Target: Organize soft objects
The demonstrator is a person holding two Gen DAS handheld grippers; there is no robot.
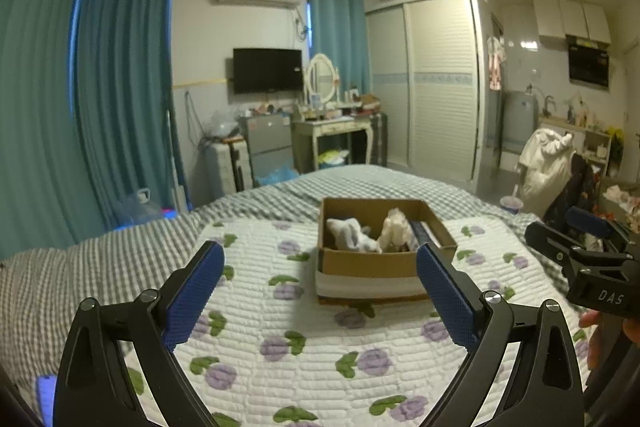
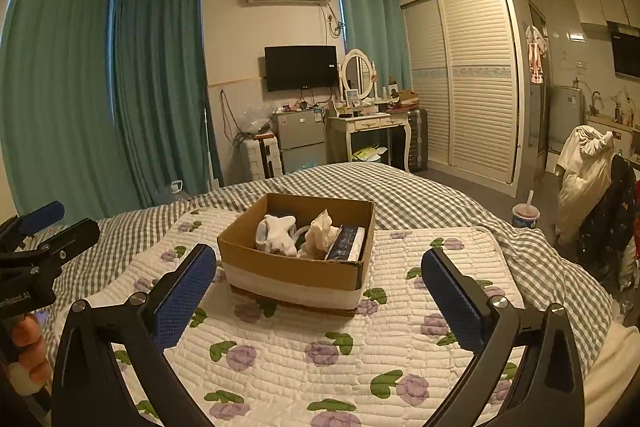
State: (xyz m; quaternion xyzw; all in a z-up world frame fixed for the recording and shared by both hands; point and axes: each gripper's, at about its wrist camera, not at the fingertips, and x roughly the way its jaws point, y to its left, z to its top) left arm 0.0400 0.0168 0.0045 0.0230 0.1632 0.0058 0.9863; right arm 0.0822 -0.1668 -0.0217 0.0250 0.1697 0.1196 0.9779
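A brown cardboard box (image 1: 372, 263) (image 2: 288, 267) with a white band at its base sits on the flowered quilt (image 1: 312, 347) (image 2: 320, 347) on the bed. In it lie a white soft toy (image 1: 352, 235) (image 2: 278, 233), a cream soft item (image 1: 394, 229) (image 2: 320, 233) and a dark blue packet (image 2: 346, 243). My left gripper (image 1: 320, 283) is open and empty, held above the quilt short of the box. My right gripper (image 2: 320, 287) is open and empty, also short of the box. Each gripper shows at the edge of the other's view: the right (image 1: 580, 247), the left (image 2: 44, 239).
A grey checked blanket (image 1: 100, 259) (image 2: 440, 195) covers the bed around the quilt. Beyond the bed stand a dressing table (image 2: 372, 127), a small fridge (image 2: 300, 143), a wardrobe (image 2: 472, 79) and teal curtains. A drink cup (image 2: 526, 215) and a chair with clothes (image 2: 588, 171) are at the right.
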